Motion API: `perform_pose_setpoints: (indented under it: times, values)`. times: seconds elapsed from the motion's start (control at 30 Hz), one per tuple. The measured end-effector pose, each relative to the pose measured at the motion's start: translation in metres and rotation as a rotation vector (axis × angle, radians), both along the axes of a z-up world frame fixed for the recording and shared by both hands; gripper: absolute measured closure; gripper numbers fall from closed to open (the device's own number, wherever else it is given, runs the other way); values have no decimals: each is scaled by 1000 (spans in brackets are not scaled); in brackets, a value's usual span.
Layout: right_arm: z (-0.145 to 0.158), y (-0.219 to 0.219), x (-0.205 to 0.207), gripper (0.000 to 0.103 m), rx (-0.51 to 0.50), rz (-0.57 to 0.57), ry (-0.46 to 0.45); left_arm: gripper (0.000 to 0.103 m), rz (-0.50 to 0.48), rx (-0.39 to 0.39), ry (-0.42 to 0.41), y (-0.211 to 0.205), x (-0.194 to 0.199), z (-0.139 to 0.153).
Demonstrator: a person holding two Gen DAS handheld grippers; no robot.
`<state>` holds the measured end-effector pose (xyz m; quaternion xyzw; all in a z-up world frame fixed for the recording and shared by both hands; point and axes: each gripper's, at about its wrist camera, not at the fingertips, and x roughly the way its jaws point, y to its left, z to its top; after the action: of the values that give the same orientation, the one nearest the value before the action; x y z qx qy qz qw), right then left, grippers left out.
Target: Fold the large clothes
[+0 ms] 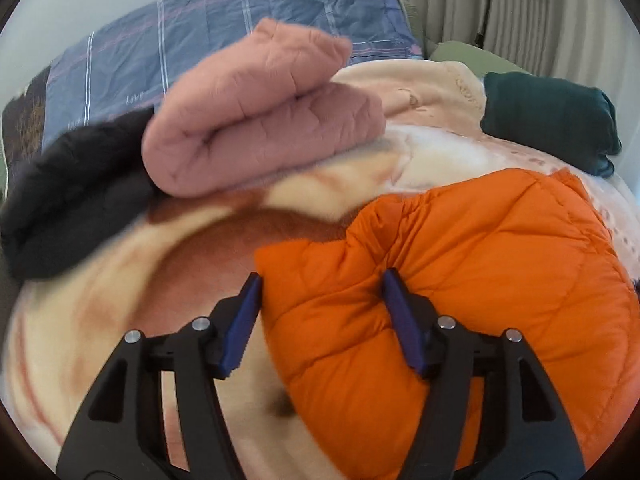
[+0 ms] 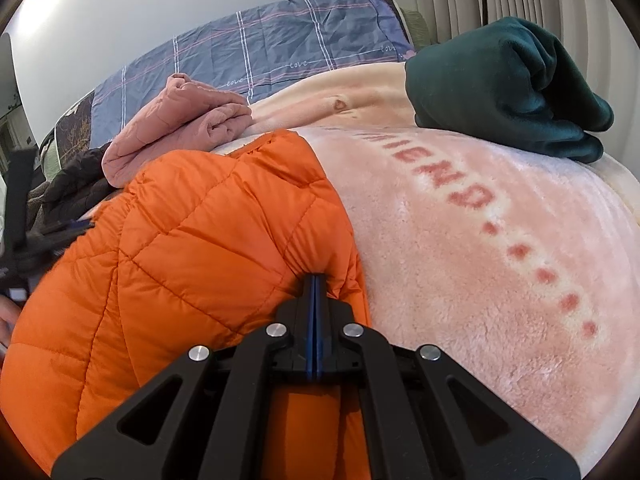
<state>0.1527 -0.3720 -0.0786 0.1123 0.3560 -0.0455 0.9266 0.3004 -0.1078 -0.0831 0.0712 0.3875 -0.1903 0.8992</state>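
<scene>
An orange quilted puffer jacket (image 1: pixel 472 280) lies on a pink fleece blanket (image 2: pixel 480 264) on the bed. It also shows in the right wrist view (image 2: pixel 192 248). My left gripper (image 1: pixel 320 286) is open, its blue pads straddling a puffy corner of the jacket's left edge. My right gripper (image 2: pixel 315 280) is shut on a fold of the orange jacket at its right edge. The left gripper (image 2: pixel 60 228) shows blurred at the far left of the right wrist view.
A folded pink quilted garment (image 1: pixel 260 120) and a dark garment (image 1: pixel 68 204) lie at the back left. A dark green folded garment (image 2: pixel 508 84) sits at the back right. A blue plaid pillow (image 2: pixel 272 48) and curtains (image 1: pixel 540 12) are behind.
</scene>
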Motion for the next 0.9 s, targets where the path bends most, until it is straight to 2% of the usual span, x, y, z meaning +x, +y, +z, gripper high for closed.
perform_pose_setpoints:
  times: [0.1, 0.2, 0.27, 0.33, 0.43, 0.5, 0.67, 0.77, 0.83, 0.9]
  values:
    - [0, 0, 0, 103, 5, 1, -1, 39, 17, -22, 6, 2, 0, -7]
    - [0, 0, -1, 103, -4, 1, -2, 39, 20, 10, 0, -1, -3, -4]
    - [0, 0, -1, 103, -6, 0, -1, 39, 41, 60, -33, -3, -10, 10]
    - [0, 0, 0, 103, -5, -2, 0, 40, 53, 74, -53, -1, -23, 24]
    - [0, -1, 0, 103, 4, -2, -2, 38, 24, 51, -124, 11, -71, 51]
    - [0, -1, -1, 103, 11, -2, -5, 32, -27, 37, -182, 20, -121, 64]
    - [0, -2, -1, 103, 20, -1, -11, 23, -206, 33, -242, 28, -250, 70]
    - [0, -2, -1, 103, 18, -2, -13, 22, -303, 65, -198, 10, -289, 56]
    - [0, -2, -1, 103, 19, -2, -13, 22, -312, 120, -221, -4, -297, 46]
    - [0, -3, -2, 103, 24, -3, -15, 22, -280, 176, -243, -21, -293, 34]
